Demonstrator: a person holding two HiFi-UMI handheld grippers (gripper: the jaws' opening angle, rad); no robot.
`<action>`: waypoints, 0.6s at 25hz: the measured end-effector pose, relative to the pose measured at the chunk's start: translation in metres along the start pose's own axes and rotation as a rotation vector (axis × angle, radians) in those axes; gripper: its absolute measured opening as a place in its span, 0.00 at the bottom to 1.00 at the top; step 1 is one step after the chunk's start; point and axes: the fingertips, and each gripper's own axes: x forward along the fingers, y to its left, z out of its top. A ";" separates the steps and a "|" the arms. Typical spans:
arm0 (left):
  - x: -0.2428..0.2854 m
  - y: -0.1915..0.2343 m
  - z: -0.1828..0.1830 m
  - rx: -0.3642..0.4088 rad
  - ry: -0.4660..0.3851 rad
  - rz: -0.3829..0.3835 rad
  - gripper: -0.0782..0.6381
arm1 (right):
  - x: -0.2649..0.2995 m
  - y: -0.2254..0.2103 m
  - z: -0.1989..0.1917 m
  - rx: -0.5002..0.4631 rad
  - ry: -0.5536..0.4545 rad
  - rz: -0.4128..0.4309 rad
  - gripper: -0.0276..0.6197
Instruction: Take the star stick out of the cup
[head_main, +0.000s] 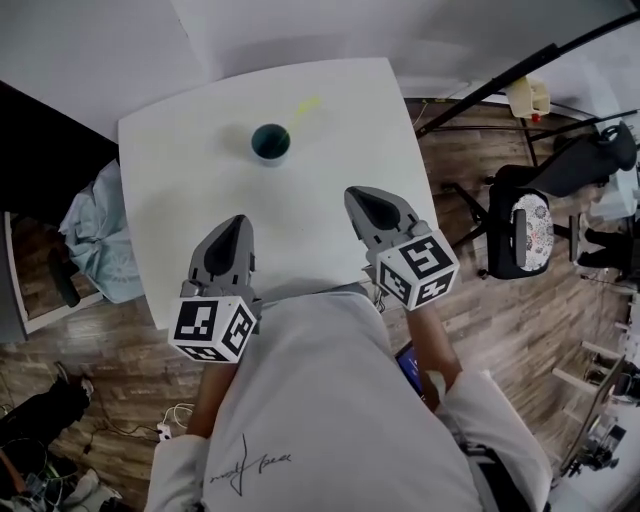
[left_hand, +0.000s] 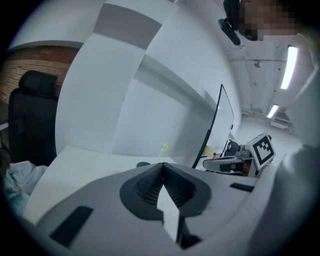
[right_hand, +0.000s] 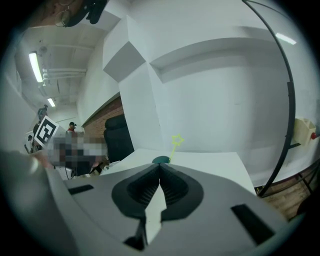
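A dark teal cup (head_main: 270, 142) stands on the white table (head_main: 190, 190), toward its far side. A thin yellow-green star stick (head_main: 300, 108) leans out of the cup to the right. The left gripper view shows the cup's rim (left_hand: 143, 164) and the star (left_hand: 164, 147) just beyond the jaws; the right gripper view shows the cup (right_hand: 160, 160) and the star (right_hand: 176, 140) too. My left gripper (head_main: 238, 224) and right gripper (head_main: 362, 196) hover over the near half of the table, well short of the cup. Both are shut with nothing between the jaws.
A black office chair (head_main: 525, 225) stands on the wooden floor right of the table. A black stand leg (head_main: 500, 80) crosses the far right corner. Pale cloth (head_main: 95, 240) lies by the table's left edge, near a black chair (left_hand: 30, 120). White walls rise behind the table.
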 end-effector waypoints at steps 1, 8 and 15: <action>0.001 0.001 0.001 0.001 0.001 -0.006 0.12 | 0.001 0.000 0.000 -0.001 0.004 0.000 0.06; 0.007 0.007 0.004 -0.015 -0.005 -0.062 0.12 | 0.012 -0.002 -0.001 -0.002 0.028 -0.004 0.06; 0.011 0.011 0.001 -0.017 0.012 -0.098 0.12 | 0.020 -0.002 -0.004 0.008 0.048 -0.009 0.06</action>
